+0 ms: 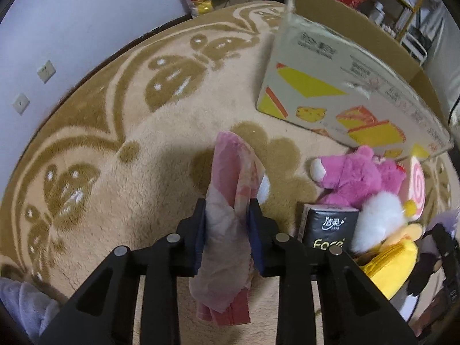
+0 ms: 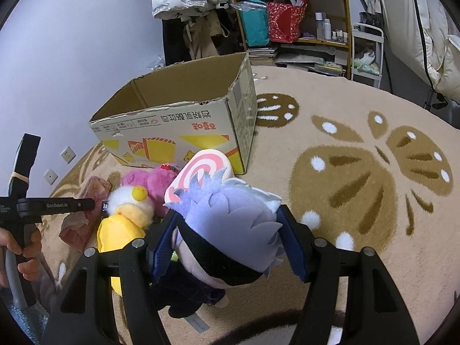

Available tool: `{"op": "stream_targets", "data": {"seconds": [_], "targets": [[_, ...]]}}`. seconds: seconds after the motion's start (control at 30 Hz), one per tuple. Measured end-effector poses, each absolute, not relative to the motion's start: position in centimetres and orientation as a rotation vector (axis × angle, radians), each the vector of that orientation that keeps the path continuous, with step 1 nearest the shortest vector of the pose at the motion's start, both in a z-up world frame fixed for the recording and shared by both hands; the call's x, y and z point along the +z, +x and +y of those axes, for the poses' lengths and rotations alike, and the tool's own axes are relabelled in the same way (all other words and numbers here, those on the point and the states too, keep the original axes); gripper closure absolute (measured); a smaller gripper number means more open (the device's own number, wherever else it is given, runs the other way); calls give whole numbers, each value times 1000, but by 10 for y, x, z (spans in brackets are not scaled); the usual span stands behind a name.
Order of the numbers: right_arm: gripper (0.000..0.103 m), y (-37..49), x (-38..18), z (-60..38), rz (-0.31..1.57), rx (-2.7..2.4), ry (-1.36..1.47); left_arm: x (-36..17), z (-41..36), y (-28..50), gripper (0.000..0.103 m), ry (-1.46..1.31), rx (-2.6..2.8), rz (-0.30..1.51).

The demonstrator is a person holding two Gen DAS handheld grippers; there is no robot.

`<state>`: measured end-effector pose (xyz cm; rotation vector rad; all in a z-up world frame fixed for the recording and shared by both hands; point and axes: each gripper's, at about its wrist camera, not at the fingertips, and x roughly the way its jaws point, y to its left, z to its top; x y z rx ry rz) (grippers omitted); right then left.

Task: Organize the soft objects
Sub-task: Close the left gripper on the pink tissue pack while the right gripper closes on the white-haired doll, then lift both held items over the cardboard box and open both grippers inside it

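Left wrist view: left hand-held gripper (image 1: 227, 215) clamped on pink cloth (image 1: 230, 201), hanging above the rug (image 1: 129, 189). Beyond, open box (image 1: 339, 86) near the rug's far edge; pink plush (image 1: 356, 172), tissue pack (image 1: 327, 227) and yellow plush (image 1: 388, 258) heaped beside it. Right wrist view: right hand-held gripper (image 2: 227, 230) closed around purple-haired doll (image 2: 227, 230), above the rug, near the box (image 2: 178, 132) and swirl cushion (image 2: 201, 169).
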<state>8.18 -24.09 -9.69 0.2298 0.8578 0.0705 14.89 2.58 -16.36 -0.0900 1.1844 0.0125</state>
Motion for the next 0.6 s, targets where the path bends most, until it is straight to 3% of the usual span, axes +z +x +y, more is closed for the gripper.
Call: {"op": "stream_targets", "data": {"seconds": [0.2,0.6], "targets": [[33,82,-98,-241,854,65,229,-157,9,142,89,33,-3,1133],[33,80,-90,-250,809,35,244,-119,13,130,90,41,44,994]]}}
